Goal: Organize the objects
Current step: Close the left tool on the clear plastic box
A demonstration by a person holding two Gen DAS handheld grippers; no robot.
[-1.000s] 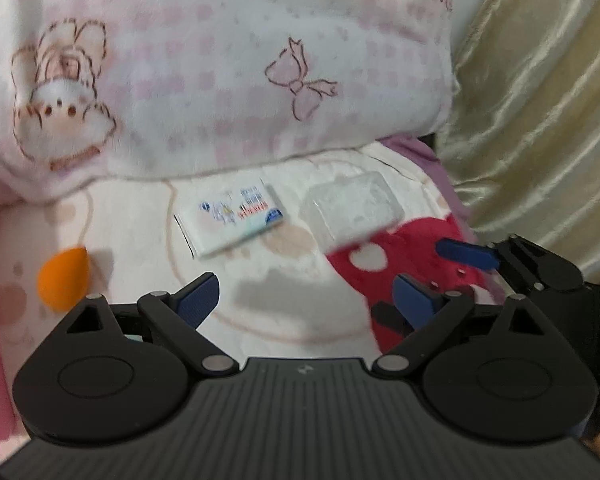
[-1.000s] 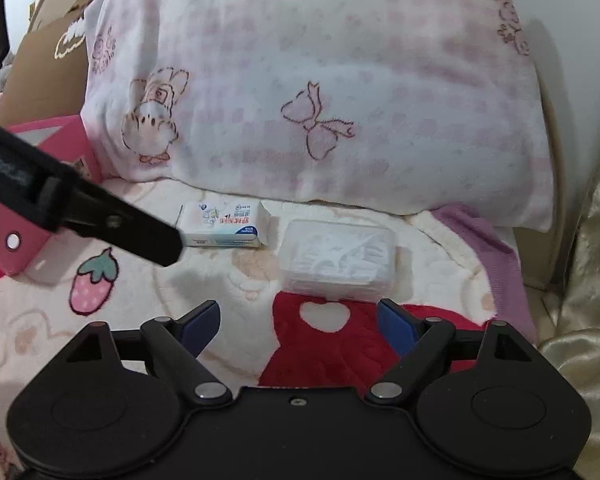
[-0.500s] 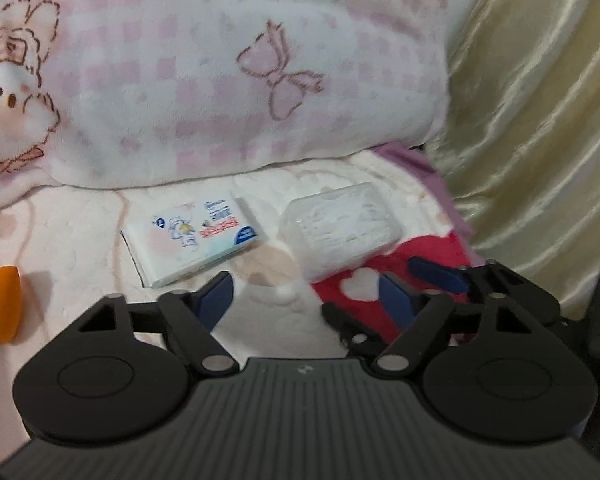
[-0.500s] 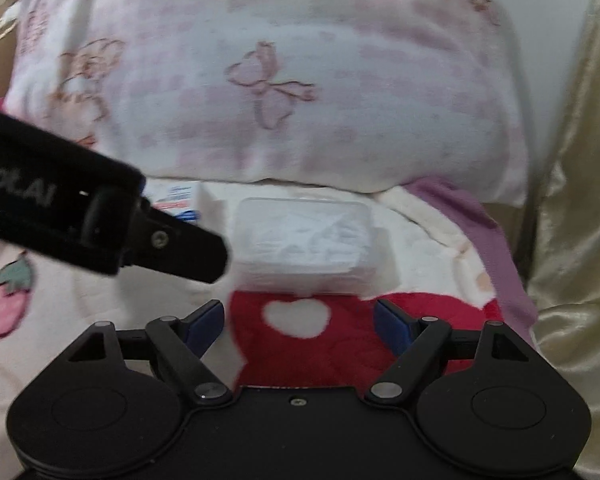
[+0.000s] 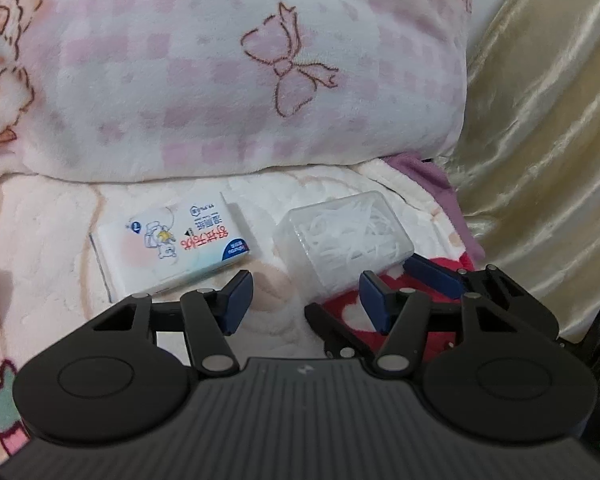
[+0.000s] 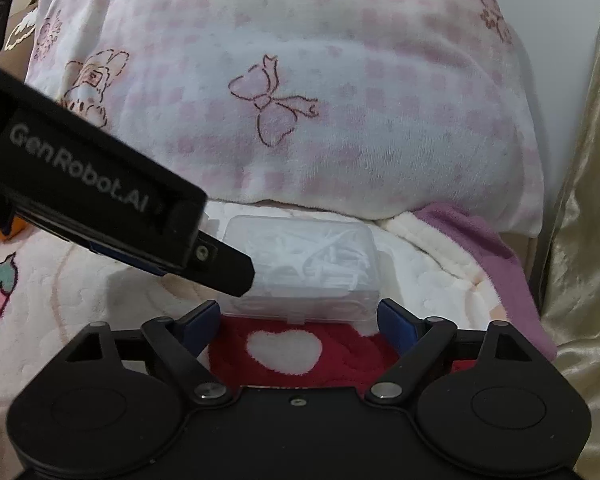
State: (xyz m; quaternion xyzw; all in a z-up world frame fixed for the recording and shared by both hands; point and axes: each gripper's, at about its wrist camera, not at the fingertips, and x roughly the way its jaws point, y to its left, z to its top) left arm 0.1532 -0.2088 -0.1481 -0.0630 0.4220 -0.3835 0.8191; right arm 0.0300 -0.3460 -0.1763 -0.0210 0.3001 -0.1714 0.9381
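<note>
Clear plastic box [image 6: 300, 264] below pillow [image 6: 300, 80], right gripper [image 6: 299, 322] fingers wide before it, left gripper [image 5: 306, 300] fingers closing, empty, tissue pack [image 5: 172, 248] left of box.

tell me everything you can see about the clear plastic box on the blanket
The clear plastic box is a small, rounded-corner, frosted see-through container, lid closed, packed with thin white pieces. It lies flat on the fleece blanket, at the edge of a red heart patch, just before the pink pillow. The open right gripper stops short of it; nothing grips it.
</note>
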